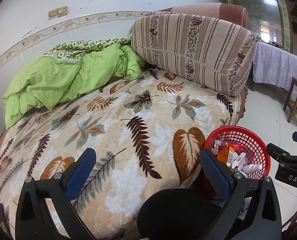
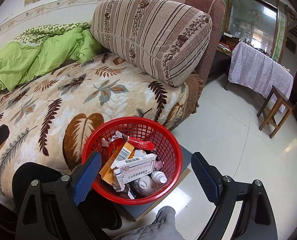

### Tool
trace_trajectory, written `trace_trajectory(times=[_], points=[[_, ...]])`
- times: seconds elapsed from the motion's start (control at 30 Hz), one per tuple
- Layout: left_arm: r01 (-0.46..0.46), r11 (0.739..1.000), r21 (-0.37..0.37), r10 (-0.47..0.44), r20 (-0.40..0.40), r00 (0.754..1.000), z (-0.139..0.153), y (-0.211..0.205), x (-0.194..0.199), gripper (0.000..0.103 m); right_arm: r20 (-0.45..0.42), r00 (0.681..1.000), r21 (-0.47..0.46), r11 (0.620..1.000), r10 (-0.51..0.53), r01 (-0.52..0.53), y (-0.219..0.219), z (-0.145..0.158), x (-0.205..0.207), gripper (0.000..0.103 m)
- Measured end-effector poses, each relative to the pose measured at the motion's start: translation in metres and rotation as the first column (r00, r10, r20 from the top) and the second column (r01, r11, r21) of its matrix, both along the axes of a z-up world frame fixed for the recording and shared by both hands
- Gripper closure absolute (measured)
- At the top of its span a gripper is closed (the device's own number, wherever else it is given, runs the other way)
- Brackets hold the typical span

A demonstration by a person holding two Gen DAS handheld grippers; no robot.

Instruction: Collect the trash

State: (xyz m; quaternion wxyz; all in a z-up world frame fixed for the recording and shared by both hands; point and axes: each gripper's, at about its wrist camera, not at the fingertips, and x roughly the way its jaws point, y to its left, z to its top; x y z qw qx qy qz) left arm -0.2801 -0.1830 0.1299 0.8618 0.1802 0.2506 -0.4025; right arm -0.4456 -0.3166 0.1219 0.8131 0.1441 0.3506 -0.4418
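- The red basket (image 2: 164, 134) is round, of plastic mesh with a smooth solid rim, and stands on a low grey board (image 2: 160, 206) on the floor, just beside the bed's edge.
- Inside it lies a heap of trash: a white carton (image 2: 136, 165) with a barcode and printed text on top, an orange box (image 2: 116, 156) with its own barcode under it, and a torn red wrapper (image 2: 140, 143) toward the far side.
- At the near side sit a small white bottle (image 2: 158, 177) and a crumpled grey wad (image 2: 144, 186), touching each other.
- The right tool (image 2: 146, 167) hangs above the basket with its blue pads (image 2: 86, 177) spread wide apart and nothing clamped between them.
- The left tool (image 1: 148, 165) is over the leaf-patterned blanket (image 1: 128, 108) of the bed, jaws wide apart and holding nothing; the basket shows just past its right finger.
- On the bed lie a rumpled green quilt (image 1: 54, 80) and a striped cushion (image 1: 192, 50) leaning on the headboard.
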Motion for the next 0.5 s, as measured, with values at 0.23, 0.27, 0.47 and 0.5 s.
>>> trace_trajectory(times=[0.23,0.27,0.47,0.5], points=[[-0.014,1.000,-0.001,0.014,0.005,1.000,-0.0005,0.0000,-0.0001,0.000,-0.001,1.000,0.006,1.000,0.004,-0.004,-0.0001,-0.0010,0.0017,0.010],[-0.016,1.000,0.000,0.016,0.008,1.000,-0.0007,0.0000,-0.0001,0.000,-0.002,1.000,0.008,1.000,0.004,-0.004,-0.0006,-0.0014,0.0019,0.010],[-0.018,1.000,0.001,0.018,0.009,1.000,-0.0013,-0.0002,-0.0010,0.000,-0.002,1.000,0.014,1.000,0.006,-0.006,-0.0004,-0.0029,0.0017,0.010],[-0.020,1.000,0.003,0.020,0.012,1.000,-0.0014,0.0001,-0.0018,0.000,-0.001,1.000,0.014,1.000,0.007,-0.007,0.0000,-0.0027,0.0016,0.010]])
